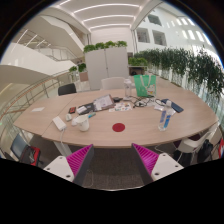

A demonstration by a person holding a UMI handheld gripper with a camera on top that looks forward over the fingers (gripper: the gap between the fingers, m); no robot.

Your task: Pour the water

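A small clear water bottle (164,117) with a blue label is seen standing upright on the right part of the wooden desk (140,124), well ahead of the hand-held gripper (113,160) and off to the right of it. A green see-through jug (146,85) is set farther back on the desk, beyond the bottle. A small red round thing (119,127) lies flat near the front edge of the desk, between the bottle and the white things (79,121) on the left. Papers and other small things (103,102) are spread over the middle of the desk, too small to be told apart. The hand-held gripper is held wide open, with nothing between its pink pads (79,158), and it is kept well short of the desk. Behind the desk, white cupboards (106,64) topped with green plants (105,46) are seen, and more plants (188,66) are lined along the right side.
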